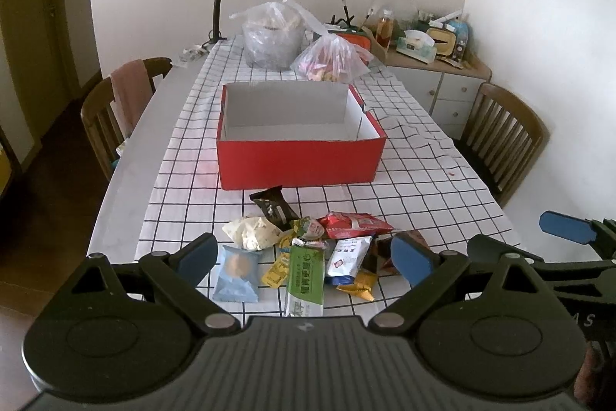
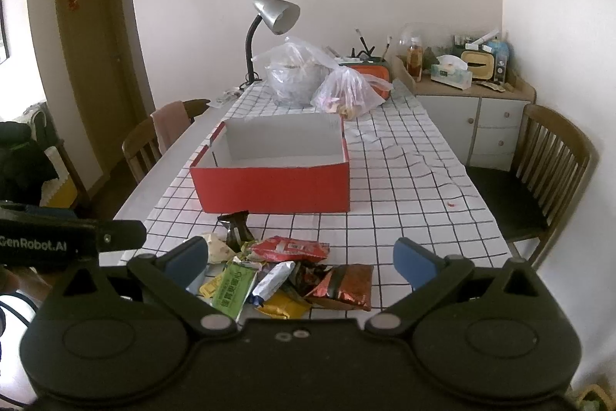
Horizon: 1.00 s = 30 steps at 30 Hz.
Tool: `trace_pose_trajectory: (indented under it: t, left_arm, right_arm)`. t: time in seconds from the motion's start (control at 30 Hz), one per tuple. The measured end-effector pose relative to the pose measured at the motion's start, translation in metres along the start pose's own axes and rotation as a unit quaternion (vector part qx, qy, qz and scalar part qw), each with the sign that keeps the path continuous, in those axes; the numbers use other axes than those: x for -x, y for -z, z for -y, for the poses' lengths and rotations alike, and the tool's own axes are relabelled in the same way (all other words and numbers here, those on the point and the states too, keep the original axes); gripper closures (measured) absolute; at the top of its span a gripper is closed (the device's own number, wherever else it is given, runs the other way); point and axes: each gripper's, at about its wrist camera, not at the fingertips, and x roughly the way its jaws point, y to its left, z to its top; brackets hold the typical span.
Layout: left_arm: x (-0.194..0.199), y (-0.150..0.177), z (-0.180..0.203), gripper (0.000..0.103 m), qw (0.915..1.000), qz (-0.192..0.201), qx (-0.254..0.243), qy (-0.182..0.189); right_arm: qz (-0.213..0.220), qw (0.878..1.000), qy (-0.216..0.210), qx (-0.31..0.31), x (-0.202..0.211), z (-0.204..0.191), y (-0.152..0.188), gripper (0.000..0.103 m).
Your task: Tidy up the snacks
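My left gripper (image 1: 304,257) hangs spread and empty over the snack pile (image 1: 308,249), the green packet (image 1: 306,280) lying lengthwise straight ahead between its fingers. My right gripper (image 2: 302,266) (also spread) hovers alongside; the empty red box (image 1: 300,145) waits beyond on the bench (image 1: 423,180).

Green packet (image 1: 306,280) bottom behind gripper.

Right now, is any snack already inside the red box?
No, the red box shows only its bare white inside; the snack pile lies on the cloth before it.
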Motion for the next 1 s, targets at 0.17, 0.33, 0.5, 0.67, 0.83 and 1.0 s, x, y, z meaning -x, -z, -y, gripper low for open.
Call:
trace_pose_trajectory:
  t: [0.17,0.33,0.5,0.67,0.83,1.0]
  left_arm:
    - [0.004,0.000,0.001,0.006,1.0000,0.004,-0.003,-0.002]
    - [0.005,-0.001,0.000,0.006,1.0000,0.004,-0.004,-0.002]
    - [0.007,-0.001,-0.001,0.006,1.0000,0.004,-0.004,-0.002]
    - [0.009,-0.001,-0.002,0.006,1.0000,0.006,-0.006,-0.003]
    - [0.011,-0.001,-0.002,0.006,0.9999,0.006,-0.007,-0.004]
    - [0.013,-0.002,-0.003,0.006,0.9999,0.004,-0.010,-0.005]
  right_arm:
    - [0.004,1.000,-0.001,0.000,0.003,0.000,0.001,0.000]
    - [0.006,1.000,-0.002,0.001,0.005,0.001,0.001,0.000]
    - [0.006,1.000,-0.002,0.001,0.006,0.000,0.001,0.000]
    - [0.006,1.000,-0.001,0.001,0.006,0.000,0.001,0.000]
    - [0.009,1.000,0.000,0.002,0.008,0.001,0.001,0.000]
    - [0.010,1.000,0.001,0.003,0.009,-0.001,0.001,0.000]
